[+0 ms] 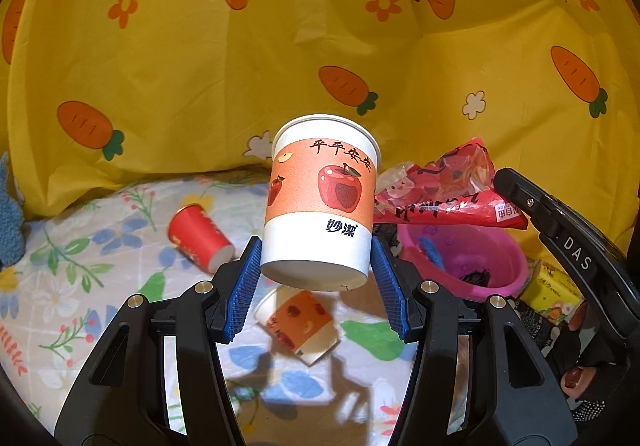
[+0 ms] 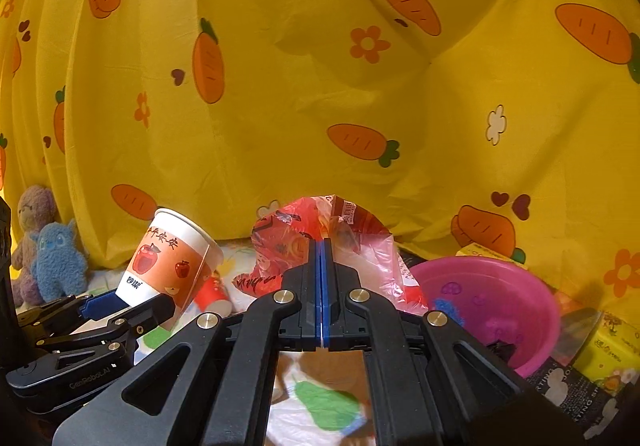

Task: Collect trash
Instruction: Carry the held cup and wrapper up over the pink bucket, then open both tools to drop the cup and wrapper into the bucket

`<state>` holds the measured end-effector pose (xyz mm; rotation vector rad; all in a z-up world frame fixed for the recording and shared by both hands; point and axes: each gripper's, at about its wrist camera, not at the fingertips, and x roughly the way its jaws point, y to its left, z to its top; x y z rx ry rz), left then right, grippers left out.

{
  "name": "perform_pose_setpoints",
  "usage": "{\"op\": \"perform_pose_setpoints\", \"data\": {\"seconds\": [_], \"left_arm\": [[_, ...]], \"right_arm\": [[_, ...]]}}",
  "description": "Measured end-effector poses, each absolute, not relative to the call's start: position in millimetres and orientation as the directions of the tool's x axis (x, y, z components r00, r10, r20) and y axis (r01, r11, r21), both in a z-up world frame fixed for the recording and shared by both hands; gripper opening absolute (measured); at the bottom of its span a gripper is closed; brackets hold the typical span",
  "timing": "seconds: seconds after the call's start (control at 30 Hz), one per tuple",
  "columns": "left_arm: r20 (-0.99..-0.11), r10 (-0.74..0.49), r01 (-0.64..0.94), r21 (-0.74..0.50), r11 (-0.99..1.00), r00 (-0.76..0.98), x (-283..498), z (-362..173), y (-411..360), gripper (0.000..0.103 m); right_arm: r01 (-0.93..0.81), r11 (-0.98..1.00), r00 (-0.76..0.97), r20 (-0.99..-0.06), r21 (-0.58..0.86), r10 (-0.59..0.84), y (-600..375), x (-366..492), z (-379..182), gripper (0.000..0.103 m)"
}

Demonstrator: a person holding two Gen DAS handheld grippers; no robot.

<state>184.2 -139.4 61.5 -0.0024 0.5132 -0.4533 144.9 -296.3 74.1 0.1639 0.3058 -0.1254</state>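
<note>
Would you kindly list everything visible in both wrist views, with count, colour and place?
apple-print paper cup: one, orange and white, upright between the left gripper's pads
second apple-print cup: one, on its side on the floral sheet
red cup: one, on its side, left
snack wrapper: one, red, clamped in the right gripper
basin: one, pink, right, with a blue item inside
yellow boxes: at least two, beside the basin
plush toys: two, blue and purple, far left
carrot-print cloth: yellow, behind
left gripper: black, blue pads
right gripper: black, shut
</note>
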Motion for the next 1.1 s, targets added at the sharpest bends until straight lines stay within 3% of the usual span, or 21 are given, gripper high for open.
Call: {"op": "perform_pose_setpoints", "data": {"seconds": [0.5, 1.1], "left_arm": [[-0.482, -0.614, 0.633, -0.147, 0.76, 0.625, 207.3, 48.5, -255.8, 0.054], [-0.567, -0.663, 0.704, -0.191, 0.684, 0.489, 232.2, 1.7, -334.1, 0.054]], "right_arm": [[0.389, 0.907, 0.882, -0.349, 0.161, -0.316, -393.2, 135.0, 51.3, 0.001], [0.513, 0.84, 0.824, -0.375, 0.177, -0.425, -443.2, 149.5, 28.2, 0.001]]}}
